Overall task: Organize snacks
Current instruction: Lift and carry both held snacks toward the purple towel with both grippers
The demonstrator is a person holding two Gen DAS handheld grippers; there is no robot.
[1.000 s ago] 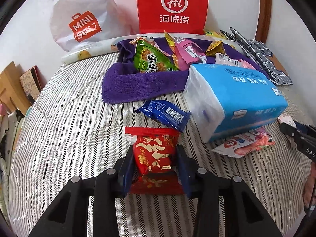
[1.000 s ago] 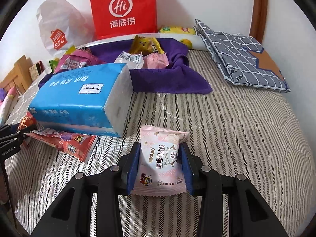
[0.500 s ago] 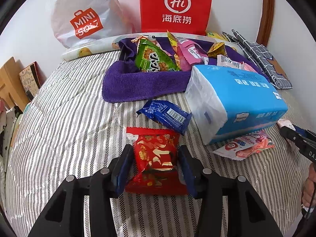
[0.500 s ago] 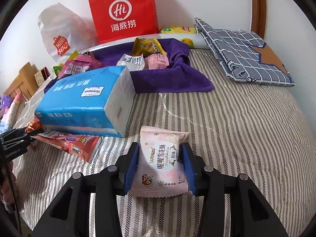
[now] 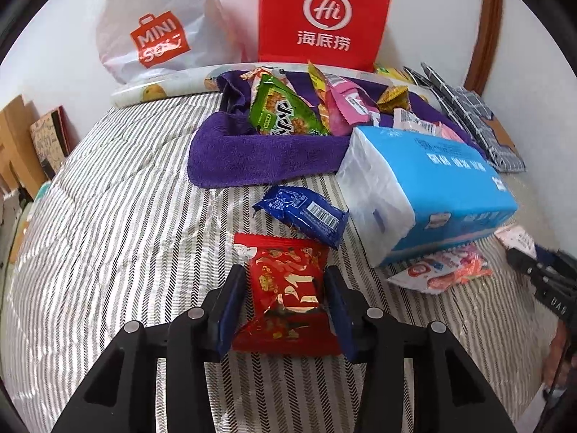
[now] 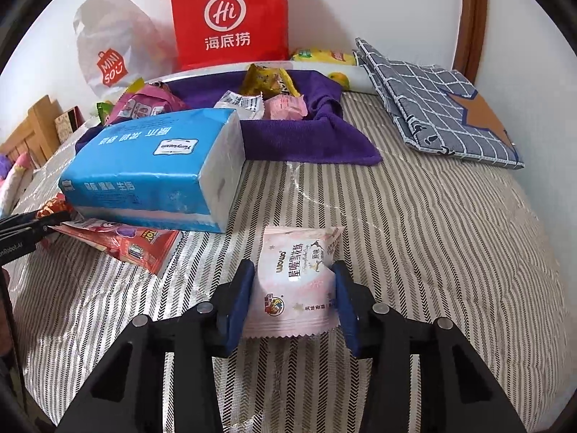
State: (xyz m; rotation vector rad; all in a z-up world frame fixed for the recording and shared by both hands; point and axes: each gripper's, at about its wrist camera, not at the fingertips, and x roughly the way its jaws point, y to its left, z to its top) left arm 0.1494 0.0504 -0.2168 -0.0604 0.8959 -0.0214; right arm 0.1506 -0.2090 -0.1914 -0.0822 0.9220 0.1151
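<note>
My left gripper point(image 5: 285, 274) has a red snack packet point(image 5: 281, 252) between its blue pads. The jaws are closing and pinch its crinkled sides just above the striped bedcover. My right gripper point(image 6: 293, 267) is likewise closing on a pale pink snack packet point(image 6: 299, 281), which bulges between the pads. A purple towel-lined basket point(image 5: 252, 155) point(image 6: 306, 144) at the back holds several snacks. A blue snack packet point(image 5: 306, 213) lies loose in front of it.
A blue tissue pack point(image 5: 432, 187) point(image 6: 151, 166) lies mid-bed on a red-and-pink packet point(image 5: 443, 270) point(image 6: 126, 241). A red paper bag point(image 5: 324, 18) and a white plastic bag point(image 5: 155, 29) stand against the wall. A grey checked cloth point(image 6: 432, 101) lies far right.
Both pairs of jaws eased out slightly, then came back in on their packets. The pink packet now sits a little tilted and squeezed. Neither hand shifted much.
</note>
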